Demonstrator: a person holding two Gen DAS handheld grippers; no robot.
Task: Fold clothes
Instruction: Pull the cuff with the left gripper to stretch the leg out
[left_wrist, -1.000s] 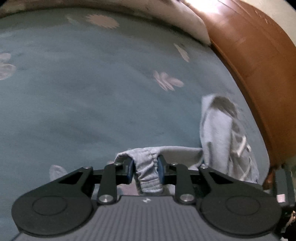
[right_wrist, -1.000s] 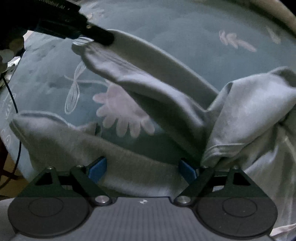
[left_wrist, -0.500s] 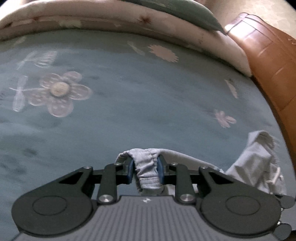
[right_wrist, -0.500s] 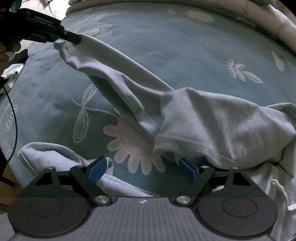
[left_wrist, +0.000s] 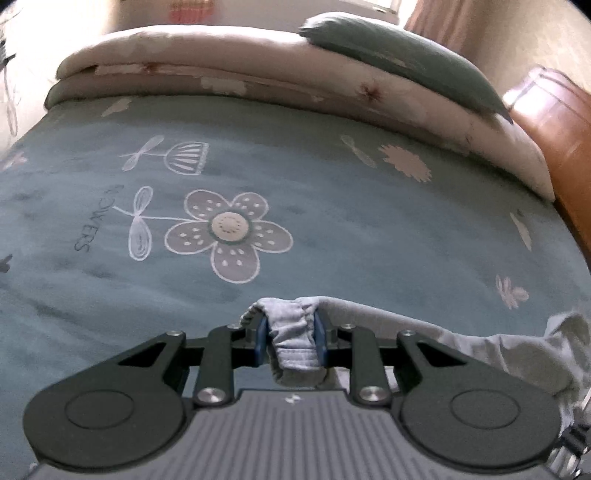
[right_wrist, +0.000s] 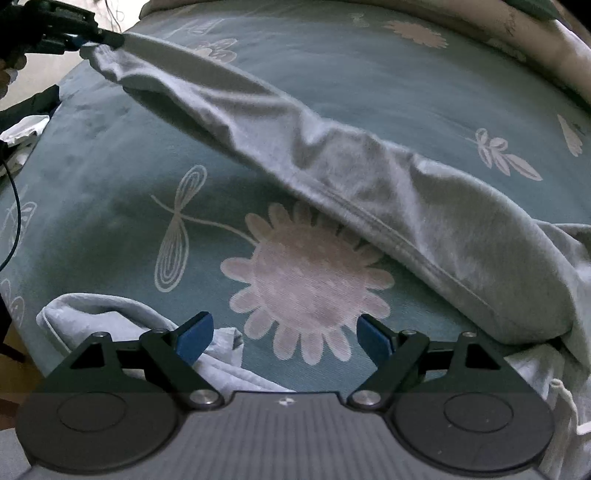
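A pair of light grey trousers (right_wrist: 424, 206) lies on a teal bedspread. My left gripper (left_wrist: 290, 341) is shut on the elastic cuff (left_wrist: 293, 332) of one leg and holds it stretched above the bed. In the right wrist view that same gripper (right_wrist: 105, 37) shows at the top left with the leg running taut down to the bunched body of the trousers at the right. My right gripper (right_wrist: 284, 338) stands open over a pink flower print, nothing between its fingers. The other leg (right_wrist: 110, 314) lies crumpled by its left finger.
The bedspread (left_wrist: 332, 229) carries flower and dragonfly prints. A folded cream quilt (left_wrist: 258, 85) and a green pillow (left_wrist: 406, 62) lie along the far edge. A wooden bed frame (left_wrist: 554, 122) rises at the right. The bed's edge and a dark cable (right_wrist: 13, 214) are at the left.
My left gripper has pulled the cuff away from the bunched trousers, drawing the leg out long and taut. The right gripper stayed open and shifted slightly over the flower print.
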